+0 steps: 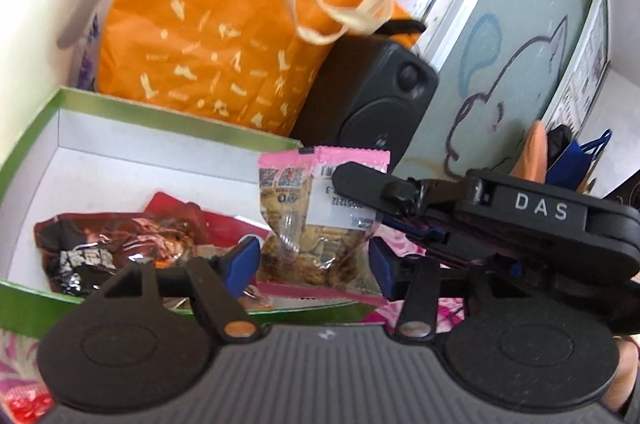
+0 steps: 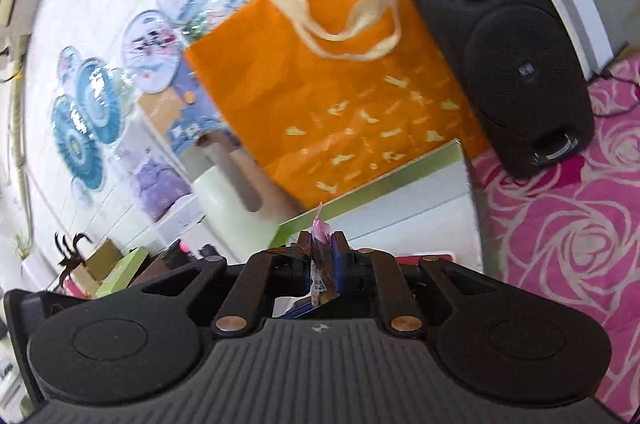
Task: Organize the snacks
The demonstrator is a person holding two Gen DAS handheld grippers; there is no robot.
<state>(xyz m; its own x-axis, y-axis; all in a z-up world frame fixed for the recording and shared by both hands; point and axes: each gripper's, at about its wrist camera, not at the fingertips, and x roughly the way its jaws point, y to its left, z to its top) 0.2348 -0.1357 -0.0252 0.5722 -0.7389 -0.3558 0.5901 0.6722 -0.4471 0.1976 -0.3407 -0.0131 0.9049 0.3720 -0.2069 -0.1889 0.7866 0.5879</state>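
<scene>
1. While the right gripper (image 2: 322, 256) carries a pink-edged snack packet (image 1: 320, 220) above the box, the left-wrist view shows, at its 9 o'clock, the green-rimmed box (image 1: 176, 112), whose white floor holds a dark brown foil snack (image 1: 104, 244) and a red packet (image 1: 200, 216).
2. At the centre of that view the pink-edged snack packet hangs upright between the blue pads of the left gripper (image 1: 314, 264); these stand wide apart on either side of it, and whether they touch it cannot be told.
3. At 3 o'clock the right gripper enters from the side and pinches the packet's upper edge; the right-wrist view confirms its jaws narrowed onto the wrapper.
4. Behind, from 12 to 2 o'clock, stand an orange tote bag (image 1: 224, 24) and a black speaker (image 1: 380, 96); a pink rose-patterned cloth (image 2: 560, 224) covers the table.
5. Step in hand, as judged: placing this packet in the box, or passing it between grippers.
6. The next move calls for lowering the packet onto the bare floor at the box's right, then parting the right jaws; the risk is the thin wrapper clinging to a pad.
</scene>
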